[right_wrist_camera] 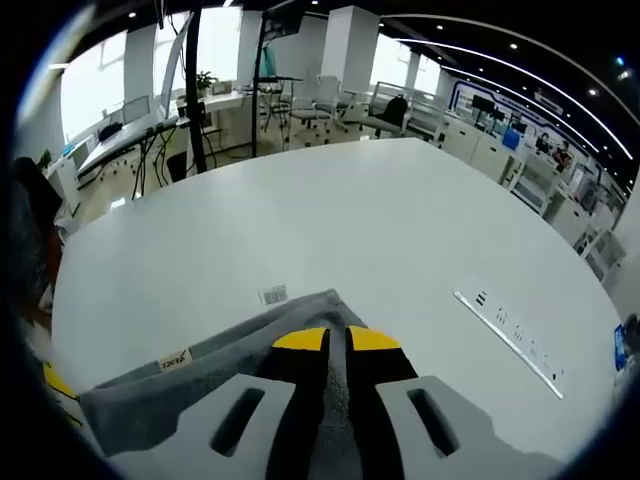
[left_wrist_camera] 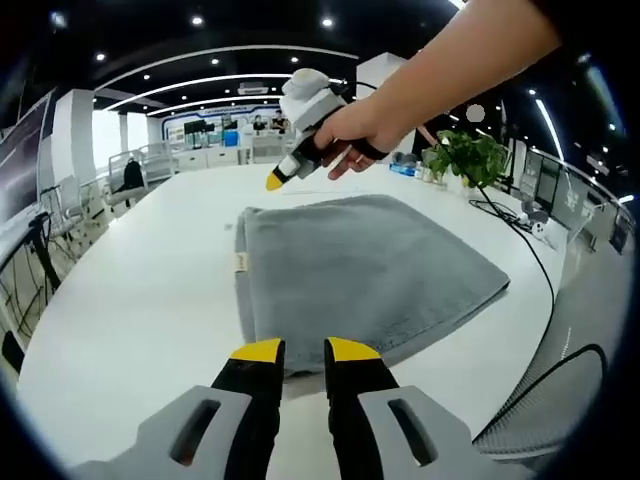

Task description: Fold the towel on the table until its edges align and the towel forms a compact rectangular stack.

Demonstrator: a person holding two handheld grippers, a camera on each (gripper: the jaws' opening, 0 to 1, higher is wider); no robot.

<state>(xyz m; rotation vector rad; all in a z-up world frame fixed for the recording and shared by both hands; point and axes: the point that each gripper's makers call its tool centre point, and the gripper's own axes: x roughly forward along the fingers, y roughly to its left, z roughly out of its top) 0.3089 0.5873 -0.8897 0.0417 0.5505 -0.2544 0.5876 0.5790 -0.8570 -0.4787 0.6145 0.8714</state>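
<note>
Two yellow-tipped grippers work over a grey towel (left_wrist_camera: 360, 275) lying folded on the white table (left_wrist_camera: 130, 290). In the left gripper view, the left gripper (left_wrist_camera: 303, 349) has its jaws a small gap apart at the towel's near edge, holding nothing, while a person's hand (left_wrist_camera: 355, 135) holds the right gripper (left_wrist_camera: 274, 181) above the far edge. In the right gripper view, the right gripper (right_wrist_camera: 336, 339) has its jaws nearly together over the towel (right_wrist_camera: 200, 375); whether they pinch cloth cannot be told. A small tag (right_wrist_camera: 173, 358) sits on the towel's edge.
</note>
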